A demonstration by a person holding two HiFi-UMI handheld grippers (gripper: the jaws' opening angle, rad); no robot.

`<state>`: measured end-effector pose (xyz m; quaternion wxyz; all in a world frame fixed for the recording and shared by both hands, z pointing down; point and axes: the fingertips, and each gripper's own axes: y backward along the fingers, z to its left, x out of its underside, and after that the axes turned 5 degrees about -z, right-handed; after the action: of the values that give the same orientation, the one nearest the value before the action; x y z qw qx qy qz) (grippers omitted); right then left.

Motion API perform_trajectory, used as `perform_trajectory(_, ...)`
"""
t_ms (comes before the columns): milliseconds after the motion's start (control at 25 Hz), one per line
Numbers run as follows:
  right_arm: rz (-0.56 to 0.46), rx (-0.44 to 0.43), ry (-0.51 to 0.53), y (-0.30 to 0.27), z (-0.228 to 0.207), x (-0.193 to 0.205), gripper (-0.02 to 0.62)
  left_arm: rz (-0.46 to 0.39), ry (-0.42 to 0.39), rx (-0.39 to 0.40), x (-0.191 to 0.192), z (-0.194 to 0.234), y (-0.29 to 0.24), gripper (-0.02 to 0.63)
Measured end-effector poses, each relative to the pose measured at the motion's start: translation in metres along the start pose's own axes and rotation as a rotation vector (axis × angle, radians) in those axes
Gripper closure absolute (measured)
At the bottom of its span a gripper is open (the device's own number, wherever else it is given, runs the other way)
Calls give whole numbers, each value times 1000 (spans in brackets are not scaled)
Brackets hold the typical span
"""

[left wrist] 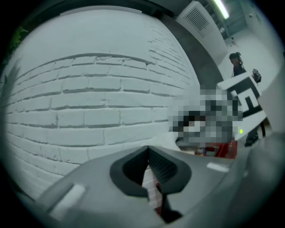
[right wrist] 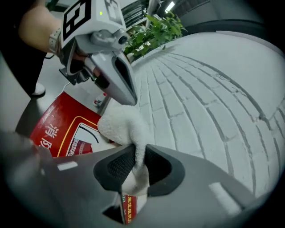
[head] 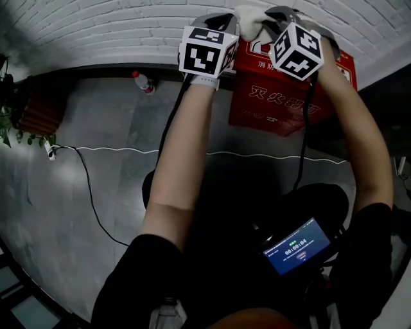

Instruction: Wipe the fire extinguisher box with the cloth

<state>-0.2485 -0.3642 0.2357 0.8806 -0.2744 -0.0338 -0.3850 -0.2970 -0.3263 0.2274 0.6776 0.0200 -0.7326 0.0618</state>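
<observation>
The red fire extinguisher box point(head: 280, 96) with white lettering stands against the white brick wall; its top face point(right wrist: 58, 129) shows in the right gripper view. Above the box's top edge, my right gripper point(right wrist: 136, 161) is shut on a fluffy white cloth point(right wrist: 122, 127), which bunches out past the jaws. In the head view the cloth point(head: 250, 18) sits between both grippers at the top of the box. My left gripper point(left wrist: 148, 153) is shut with nothing between its pads, and its tip point(right wrist: 127, 95) rests right beside the cloth, pointing at the wall.
A white brick wall point(left wrist: 89, 98) lies directly ahead. On the grey floor to the left are a plastic bottle point(head: 142, 81), a white cable point(head: 115, 151) and a potted plant point(head: 9, 122). A lit phone screen point(head: 297, 246) is at my waist.
</observation>
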Motion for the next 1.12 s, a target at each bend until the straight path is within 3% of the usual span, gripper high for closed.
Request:
perform_trajectory(160, 24, -59, -56, -13, 12, 11, 528, 3, -24, 9, -1, -2, -7, 603)
perform_trajectory(520, 12, -98, -135, 0, 18, 25, 532, 9, -20, 36, -7, -24, -19, 603)
perform_trajectory(600, 5, -105, -187, 6, 18, 35, 532, 18, -69, 32, -9, -31, -23, 603)
perform_trajectory(720, 7, -107, -256, 15, 21, 57, 532, 53, -247, -1, -9, -41, -30, 603)
perform_trajectory(800, 26, -108, -266, 23, 22, 71, 532, 75, -324, -10, -11, -48, -33, 603)
perform_trajectory(960, 67, -113, -267, 40, 23, 96, 532, 52, -314, 4, -30, -64, -35, 603)
perform_trajectory(1120, 104, -102, -273, 55, 23, 120, 532, 57, -365, 38, -39, -98, -45, 603)
